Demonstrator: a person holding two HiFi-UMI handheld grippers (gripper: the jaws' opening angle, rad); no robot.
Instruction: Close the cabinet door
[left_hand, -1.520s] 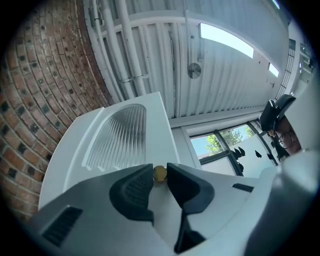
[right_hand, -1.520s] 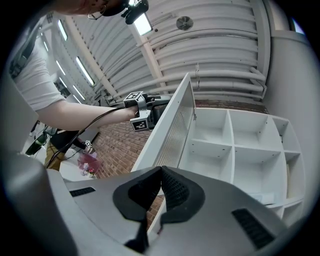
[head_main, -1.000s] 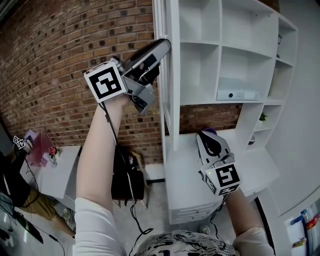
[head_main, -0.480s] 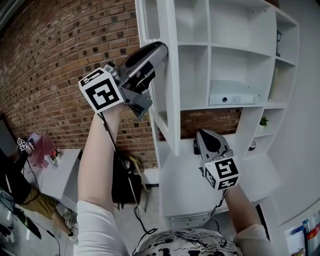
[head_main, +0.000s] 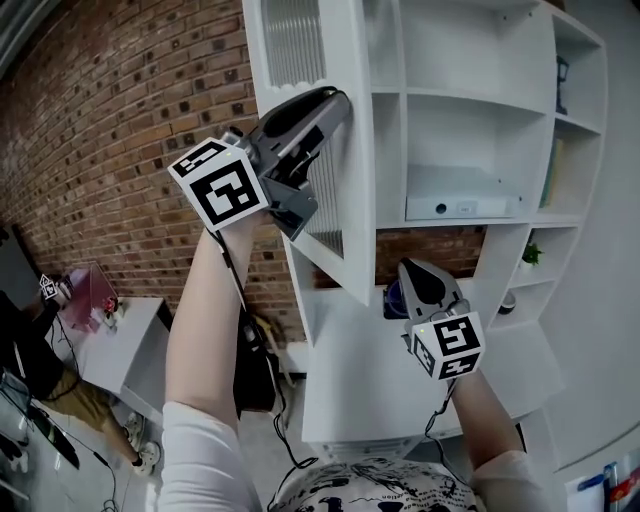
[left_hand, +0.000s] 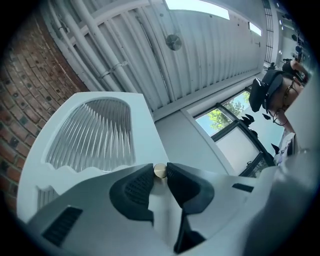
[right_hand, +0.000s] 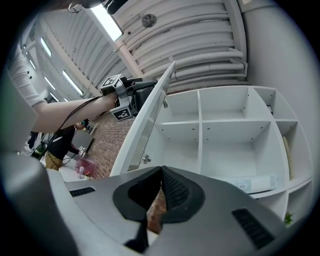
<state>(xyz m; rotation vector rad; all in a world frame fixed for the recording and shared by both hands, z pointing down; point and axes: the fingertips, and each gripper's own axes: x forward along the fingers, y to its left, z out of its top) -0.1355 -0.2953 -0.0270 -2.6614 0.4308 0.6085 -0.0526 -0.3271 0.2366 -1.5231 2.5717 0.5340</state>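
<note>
We hold left gripper (head_main: 333, 100) up at cabinet door (head_main: 352, 210), fingers pinching small brass knob (left_hand: 160, 170), our handle for swinging door. Door half open, angled out from shelf unit (head_main: 480, 120). Right gripper (head_main: 412, 272) idle below, fingers pressed together, empty.

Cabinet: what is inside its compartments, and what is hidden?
A flat white box lies on the middle shelf; the compartments above it look bare. In the head view, the half-open door hides part of the left column.
</note>
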